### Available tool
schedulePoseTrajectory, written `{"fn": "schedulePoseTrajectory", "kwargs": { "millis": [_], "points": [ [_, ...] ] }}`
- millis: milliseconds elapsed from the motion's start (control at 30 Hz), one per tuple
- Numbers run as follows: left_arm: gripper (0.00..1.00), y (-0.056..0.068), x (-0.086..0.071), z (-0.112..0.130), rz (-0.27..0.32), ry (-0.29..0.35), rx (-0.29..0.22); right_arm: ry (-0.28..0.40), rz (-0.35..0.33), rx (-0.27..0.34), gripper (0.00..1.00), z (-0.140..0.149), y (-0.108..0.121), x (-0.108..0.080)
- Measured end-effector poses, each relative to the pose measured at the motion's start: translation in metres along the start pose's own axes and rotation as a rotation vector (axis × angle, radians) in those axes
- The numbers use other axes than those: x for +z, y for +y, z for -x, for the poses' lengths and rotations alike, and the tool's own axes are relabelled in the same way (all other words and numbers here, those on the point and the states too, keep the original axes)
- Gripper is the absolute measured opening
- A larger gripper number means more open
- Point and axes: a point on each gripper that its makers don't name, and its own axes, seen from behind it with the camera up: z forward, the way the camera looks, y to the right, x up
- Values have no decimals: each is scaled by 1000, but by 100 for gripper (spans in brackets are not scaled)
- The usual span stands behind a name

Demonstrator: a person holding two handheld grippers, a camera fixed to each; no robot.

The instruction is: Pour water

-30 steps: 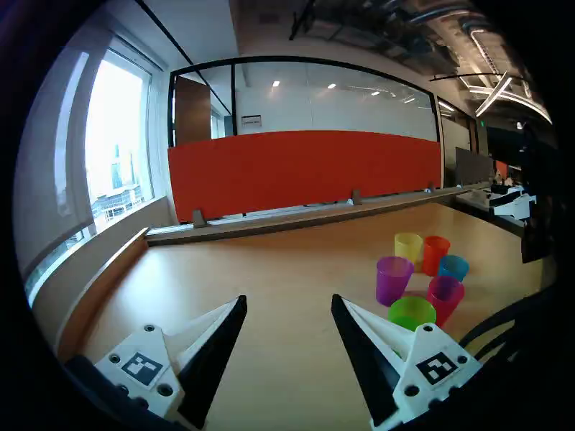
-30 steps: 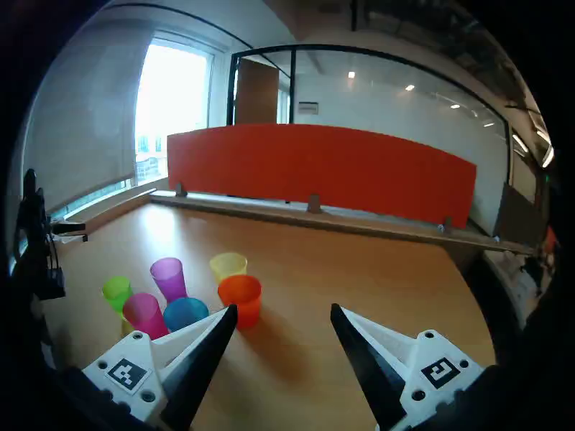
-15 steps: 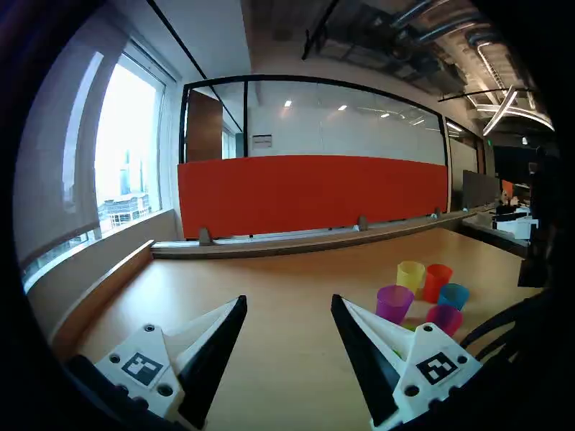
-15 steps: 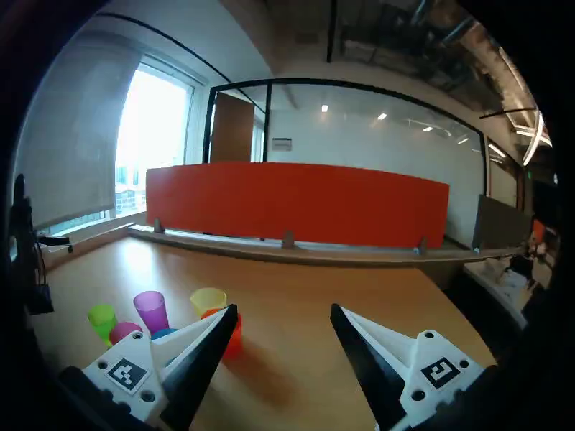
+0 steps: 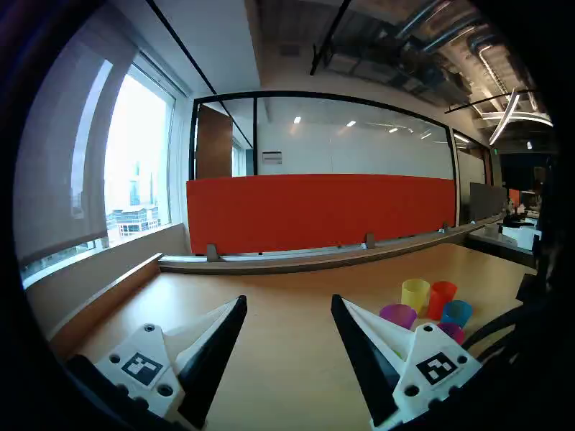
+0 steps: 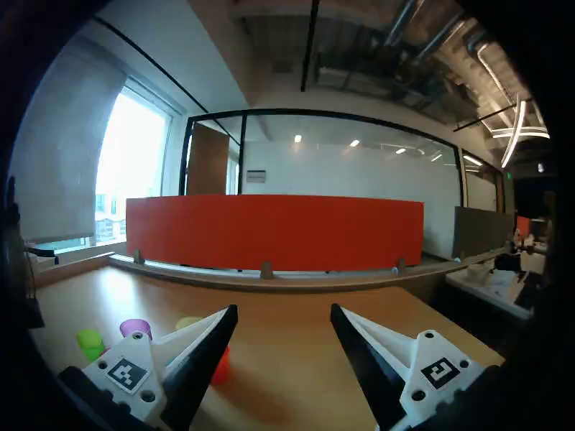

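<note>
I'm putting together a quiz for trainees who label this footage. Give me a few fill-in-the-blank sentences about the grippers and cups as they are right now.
1. The left gripper and the right gripper both have jaws that are ___, holding nothing.
2. In the right gripper view, the leftmost cup is ___.
3. In the left gripper view, the cup just left of the orange cup is ___.
Missing words: open; green; yellow.

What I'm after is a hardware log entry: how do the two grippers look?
The left gripper and right gripper match: two white wedge-shaped fingers each, black on the inner faces, tapering to points. Each finger base carries a square black-and-white marker and screws. Black cables run beside the left gripper.
</note>
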Motion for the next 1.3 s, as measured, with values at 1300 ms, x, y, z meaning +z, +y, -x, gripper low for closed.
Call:
{"fn": "schedulePoseTrajectory", "kwargs": {
  "millis": [1300],
  "points": [
    [86,-18,-9,41,-111,134,-60,0,59,-20,100,24,7,-12]
  ]
}}
